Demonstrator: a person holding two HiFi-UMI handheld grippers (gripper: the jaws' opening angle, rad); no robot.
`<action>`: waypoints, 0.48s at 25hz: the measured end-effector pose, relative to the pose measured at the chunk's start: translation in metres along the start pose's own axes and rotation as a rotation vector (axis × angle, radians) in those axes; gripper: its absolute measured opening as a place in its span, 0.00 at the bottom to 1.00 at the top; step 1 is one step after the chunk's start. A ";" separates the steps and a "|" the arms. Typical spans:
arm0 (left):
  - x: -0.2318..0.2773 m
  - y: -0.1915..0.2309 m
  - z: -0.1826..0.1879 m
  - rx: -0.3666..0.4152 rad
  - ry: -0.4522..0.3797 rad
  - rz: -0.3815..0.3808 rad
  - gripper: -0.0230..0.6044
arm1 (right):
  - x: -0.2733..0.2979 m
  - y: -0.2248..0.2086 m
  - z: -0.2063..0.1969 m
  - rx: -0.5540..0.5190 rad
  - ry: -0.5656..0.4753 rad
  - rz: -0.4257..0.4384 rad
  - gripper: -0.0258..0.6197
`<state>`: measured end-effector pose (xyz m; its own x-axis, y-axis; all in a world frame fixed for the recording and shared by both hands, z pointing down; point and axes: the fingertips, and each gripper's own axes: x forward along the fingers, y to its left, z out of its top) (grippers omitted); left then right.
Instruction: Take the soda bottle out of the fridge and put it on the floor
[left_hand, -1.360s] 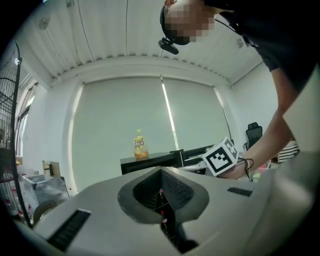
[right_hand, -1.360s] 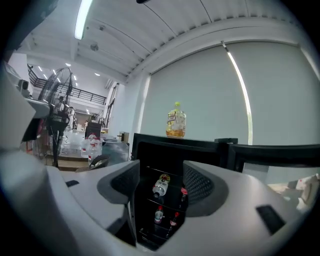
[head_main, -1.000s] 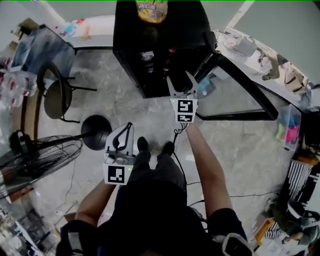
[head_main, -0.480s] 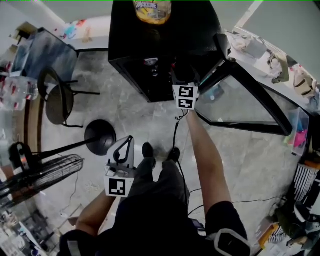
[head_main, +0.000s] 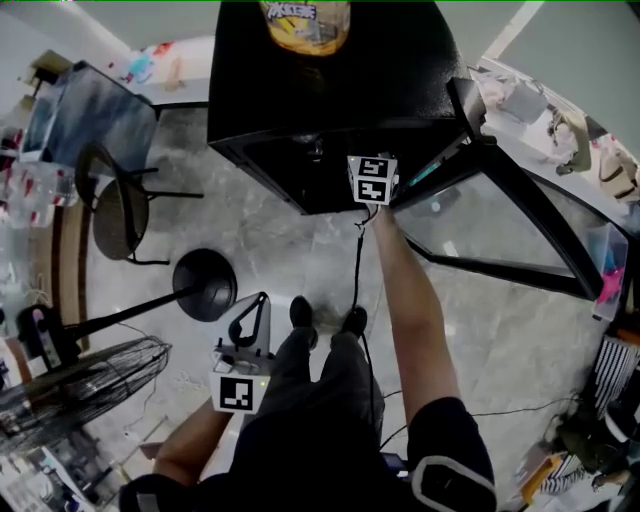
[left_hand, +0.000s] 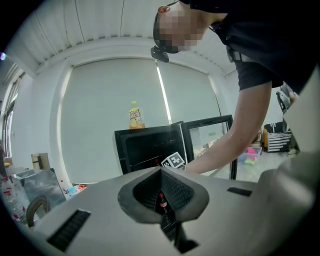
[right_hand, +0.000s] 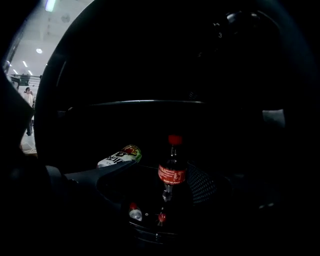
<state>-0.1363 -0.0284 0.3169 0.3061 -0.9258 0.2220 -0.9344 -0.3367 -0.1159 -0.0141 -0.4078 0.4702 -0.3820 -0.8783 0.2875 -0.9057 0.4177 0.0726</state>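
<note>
The soda bottle (right_hand: 172, 174), dark with a red cap and red label, stands upright on a shelf inside the black fridge (head_main: 320, 100). My right gripper (right_hand: 164, 186) reaches into the fridge with its jaws opening. The bottle stands between them and the pads do not press on it. In the head view only its marker cube (head_main: 372, 180) shows at the fridge's mouth. My left gripper (head_main: 261, 300) hangs low by the person's left leg, shut on nothing. In its own view, the left gripper (left_hand: 161, 169) faces the fridge (left_hand: 150, 145).
The fridge's glass door (head_main: 500, 220) stands swung open to the right. A can (right_hand: 120, 156) sits left of the bottle. A yellow bottle (head_main: 305, 25) stands on the fridge top. A fan (head_main: 80, 380), its round base (head_main: 205, 285) and a chair (head_main: 120, 215) stand at the left.
The person has stepped closer to the fridge. My right gripper has pushed forward into it, so its jaws are now hidden from the head view. My left gripper stays low.
</note>
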 end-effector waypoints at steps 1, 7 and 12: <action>0.001 0.002 -0.003 0.004 0.009 -0.001 0.07 | 0.005 -0.001 -0.001 0.005 -0.002 -0.004 0.53; 0.011 0.009 -0.014 -0.007 0.003 0.010 0.07 | 0.033 -0.008 -0.013 0.050 0.006 -0.021 0.54; 0.015 0.007 -0.022 -0.004 0.018 -0.001 0.07 | 0.051 -0.016 -0.021 0.083 0.020 -0.033 0.54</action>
<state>-0.1424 -0.0412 0.3408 0.3032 -0.9223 0.2398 -0.9351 -0.3364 -0.1115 -0.0148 -0.4546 0.5033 -0.3487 -0.8860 0.3056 -0.9301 0.3673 0.0036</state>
